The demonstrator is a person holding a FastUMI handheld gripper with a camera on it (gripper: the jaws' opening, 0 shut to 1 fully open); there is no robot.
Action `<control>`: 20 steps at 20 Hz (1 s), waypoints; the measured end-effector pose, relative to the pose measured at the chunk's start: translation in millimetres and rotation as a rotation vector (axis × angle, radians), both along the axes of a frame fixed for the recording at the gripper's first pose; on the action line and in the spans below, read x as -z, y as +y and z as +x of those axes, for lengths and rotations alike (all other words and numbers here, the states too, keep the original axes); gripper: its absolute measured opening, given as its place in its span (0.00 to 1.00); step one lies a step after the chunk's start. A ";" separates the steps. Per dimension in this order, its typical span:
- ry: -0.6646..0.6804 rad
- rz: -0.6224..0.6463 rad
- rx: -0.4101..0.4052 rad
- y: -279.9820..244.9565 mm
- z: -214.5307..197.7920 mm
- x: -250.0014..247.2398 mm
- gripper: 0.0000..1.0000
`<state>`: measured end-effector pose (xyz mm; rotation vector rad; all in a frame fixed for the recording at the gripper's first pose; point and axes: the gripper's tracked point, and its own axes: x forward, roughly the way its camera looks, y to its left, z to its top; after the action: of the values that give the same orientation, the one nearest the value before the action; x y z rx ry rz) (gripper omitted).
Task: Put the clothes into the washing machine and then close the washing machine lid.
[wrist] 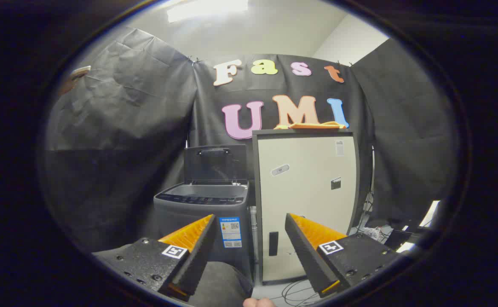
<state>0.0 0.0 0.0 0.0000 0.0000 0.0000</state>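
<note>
Gripper (pixel 249 232) (fingers apart, empty) well short of open-lidded washing machine (pixel 202 213).

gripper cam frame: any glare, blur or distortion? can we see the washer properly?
Gripper view: strong fisheye bending, booth cloth walls curve outward; ceiling light blown out to white glare. Washing machine beyond the gripper reads sharp, lid up, drum opening dim. Orange cloth on the cabinet is clear. The fingers stand open, sharp, holding nothing.

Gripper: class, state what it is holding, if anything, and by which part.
Nothing. The gripper is open, its fingers spread apart with only air between them; the washing machine stands beyond them.
</note>
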 end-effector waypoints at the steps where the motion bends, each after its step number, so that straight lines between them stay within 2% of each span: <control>1: -0.006 -0.002 0.000 0.3 -0.2 -2.4 0.96; 20: -0.008 -0.007 0.002 -0.8 0.1 -1.6 0.96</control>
<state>0.1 -0.8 1.6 -0.0075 -0.0080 -0.0020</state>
